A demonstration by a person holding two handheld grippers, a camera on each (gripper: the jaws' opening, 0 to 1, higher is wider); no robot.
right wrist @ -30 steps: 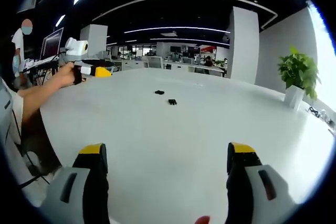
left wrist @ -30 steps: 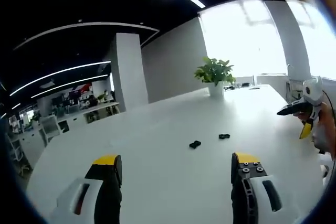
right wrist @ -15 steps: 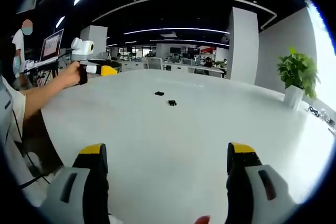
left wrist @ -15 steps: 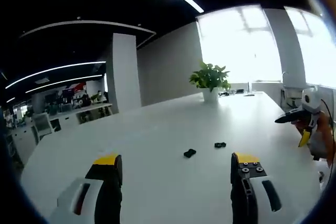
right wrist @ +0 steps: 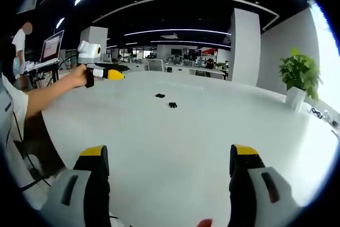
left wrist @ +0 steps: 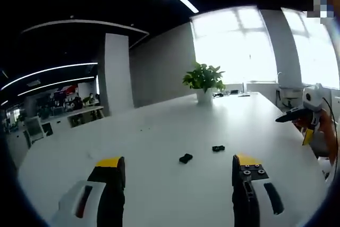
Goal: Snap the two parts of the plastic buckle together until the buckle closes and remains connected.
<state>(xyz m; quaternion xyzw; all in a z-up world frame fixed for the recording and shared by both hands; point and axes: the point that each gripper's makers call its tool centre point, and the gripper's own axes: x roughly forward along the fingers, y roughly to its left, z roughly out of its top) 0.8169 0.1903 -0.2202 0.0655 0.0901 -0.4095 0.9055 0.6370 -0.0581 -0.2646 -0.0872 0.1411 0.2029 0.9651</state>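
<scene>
Now, in the left gripper view, the left tool (left wrist: 178, 166) has its two yellow-tipped jaws wide apart and holds nothing. Both jaws are above the white table (left wrist: 159, 131). Ahead of this tool, between the lines of its two jaws, lie two small black buckle parts. The nearer buckle part (left wrist: 185, 158) is just ahead of the gap, a little closer to the right jaw than to the left one. The second buckle part (left wrist: 218, 148) lies beyond it and slightly more to the right, near the first but apart from it, not joined. Further ahead a potted plant (left wrist: 203, 80) stands on the table. At the right edge the right tool (left wrist: 293, 114) comes in, well apart from the parts, held by a hand (left wrist: 319, 131).

In the right gripper view, the left tool (right wrist: 109, 74) shows at the left, held by a hand (right wrist: 79, 76). The right tool (right wrist: 169, 166) also has its jaws wide and empty. Both buckle parts (right wrist: 166, 100) lie far ahead of it, near the middle of the gap, side by side but not touching. The plant (right wrist: 300, 75) is at the right.
</scene>
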